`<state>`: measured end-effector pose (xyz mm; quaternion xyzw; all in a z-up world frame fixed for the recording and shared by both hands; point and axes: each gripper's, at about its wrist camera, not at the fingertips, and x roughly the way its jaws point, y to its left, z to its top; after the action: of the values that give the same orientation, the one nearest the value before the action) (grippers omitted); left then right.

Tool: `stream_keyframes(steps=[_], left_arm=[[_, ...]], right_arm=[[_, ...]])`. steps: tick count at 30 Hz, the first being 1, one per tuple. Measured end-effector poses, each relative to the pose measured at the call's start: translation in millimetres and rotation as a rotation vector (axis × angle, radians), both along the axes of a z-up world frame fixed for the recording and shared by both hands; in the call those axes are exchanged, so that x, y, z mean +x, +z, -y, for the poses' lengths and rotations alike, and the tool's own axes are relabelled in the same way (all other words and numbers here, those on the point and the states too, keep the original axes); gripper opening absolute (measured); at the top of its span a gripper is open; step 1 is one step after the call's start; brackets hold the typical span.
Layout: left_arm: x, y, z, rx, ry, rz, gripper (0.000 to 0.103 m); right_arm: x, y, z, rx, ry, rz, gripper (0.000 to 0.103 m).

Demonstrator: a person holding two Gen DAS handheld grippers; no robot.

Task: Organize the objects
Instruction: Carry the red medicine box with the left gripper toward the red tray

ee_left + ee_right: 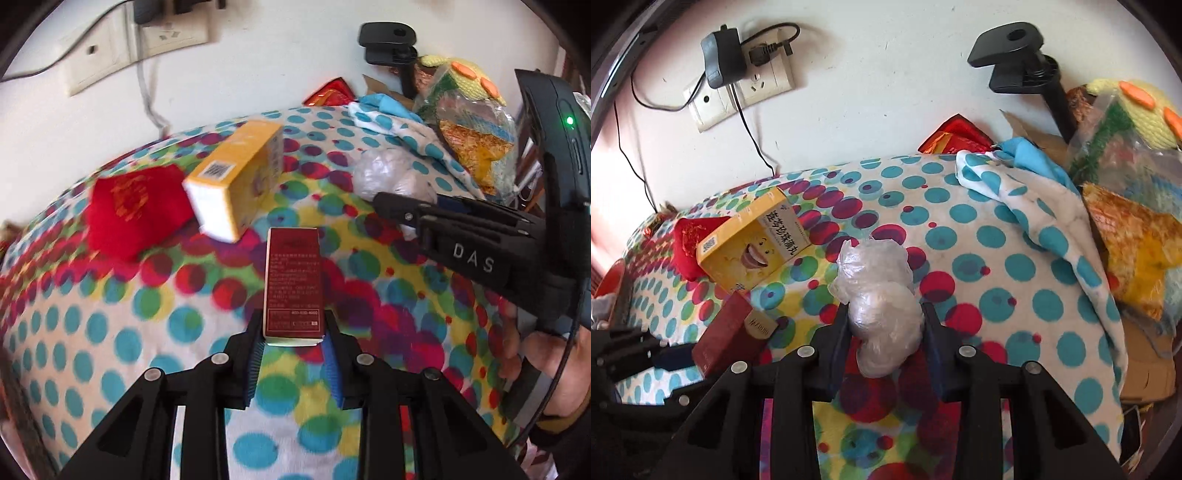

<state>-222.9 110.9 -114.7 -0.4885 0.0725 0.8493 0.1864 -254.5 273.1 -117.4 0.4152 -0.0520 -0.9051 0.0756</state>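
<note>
Between the blue-padded fingers of the left gripper (293, 334) sits a dark red box (293, 282), pinched at its near end and jutting forward over the polka-dot blanket (110, 332). To its right, the right gripper (886, 325) squeezes a crumpled clear plastic bundle (877, 295) between its own fingers. Ahead lie a yellow box (236, 181), tilted against a red pouch (135, 210), both near the wall. The left view is smeared, so whether the red box touches the blanket is hard to tell. The risk, as I judge it, lies in grip: the box is held only by its end and could pivot or slip out, while the soft bundle may squash and slide free. The two grippers are also close enough to knock together.
</note>
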Motion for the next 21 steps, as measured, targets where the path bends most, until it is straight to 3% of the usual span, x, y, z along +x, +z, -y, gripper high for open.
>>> stream_keyframes(steps=[5, 15, 18, 21], left_arm=[[26, 2, 15, -0.053, 0.066, -0.009, 0.030], [62, 10, 33, -0.100, 0.155, -0.062, 0.030], [71, 16, 38, -0.087, 0.174, -0.061, 0.030], [80, 23, 48, -0.084, 0.205, -0.068, 0.030]], right_arm=[[15, -5, 23, -0.012, -0.032, 0.023, 0.034], [18, -5, 46, 0.099, -0.028, 0.027, 0.034], [19, -5, 53, 0.148, -0.025, 0.022, 0.034], [18, -5, 50, 0.134, -0.024, 0.024, 0.034]])
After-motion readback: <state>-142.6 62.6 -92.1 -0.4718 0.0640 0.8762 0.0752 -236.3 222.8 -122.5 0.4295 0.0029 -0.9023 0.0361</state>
